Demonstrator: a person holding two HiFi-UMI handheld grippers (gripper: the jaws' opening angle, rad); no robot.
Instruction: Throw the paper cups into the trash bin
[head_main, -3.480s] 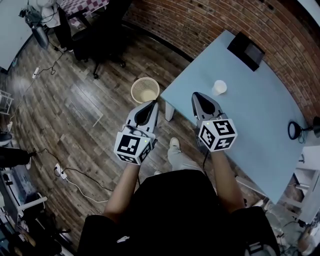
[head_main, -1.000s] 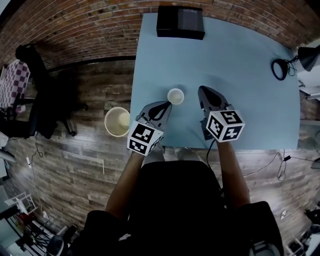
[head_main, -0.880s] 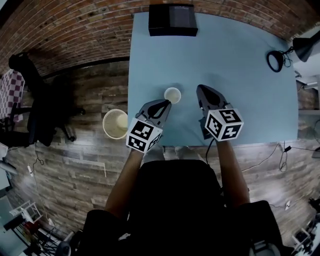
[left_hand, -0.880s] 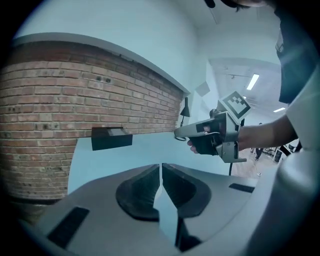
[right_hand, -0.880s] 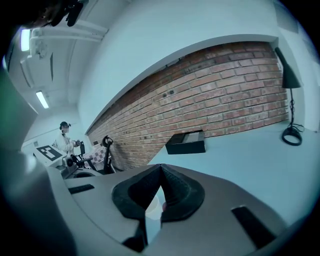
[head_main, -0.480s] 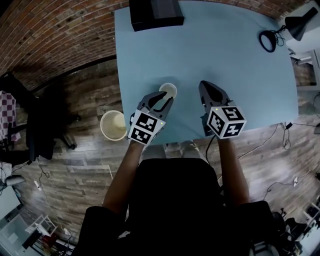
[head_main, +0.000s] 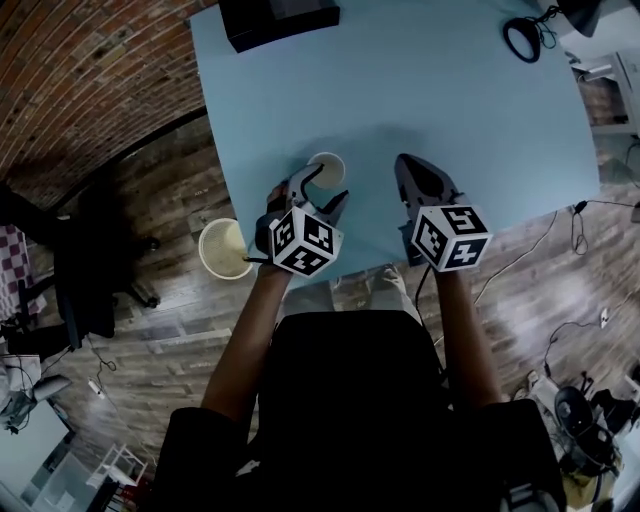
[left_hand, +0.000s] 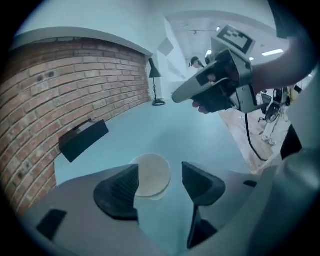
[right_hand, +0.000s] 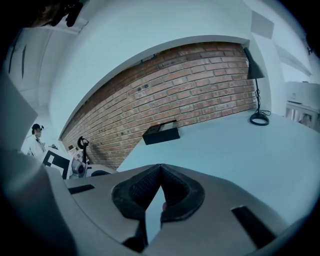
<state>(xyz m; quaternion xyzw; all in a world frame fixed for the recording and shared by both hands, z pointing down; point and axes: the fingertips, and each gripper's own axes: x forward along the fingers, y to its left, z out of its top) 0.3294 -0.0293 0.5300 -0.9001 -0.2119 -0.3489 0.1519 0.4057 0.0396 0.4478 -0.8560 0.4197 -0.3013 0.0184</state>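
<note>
A white paper cup (head_main: 327, 167) stands upright on the light blue table (head_main: 450, 110), near its front edge. My left gripper (head_main: 320, 190) reaches down at the cup. Its jaws have just been opening and now stand wide. In the left gripper view the cup (left_hand: 151, 174) sits between the open pads (left_hand: 121, 189); a gap shows on the right side and no pad presses it. My right gripper (head_main: 405, 166) hovers over the table to the right of the cup, shut and empty (right_hand: 160, 168). The woven trash bin (head_main: 224, 249) stands on the floor, left of the table.
A black box (head_main: 278, 14) lies at the table's far edge and shows again (left_hand: 83, 138) beside the brick wall. A desk lamp's base (head_main: 522, 40) sits at the far right corner. A dark chair (head_main: 95, 262) stands on the wooden floor beyond the bin.
My left gripper has sunk toward the cup, rolled, and gone from shut to wide open around it. My right gripper has dropped a little and stayed shut.
</note>
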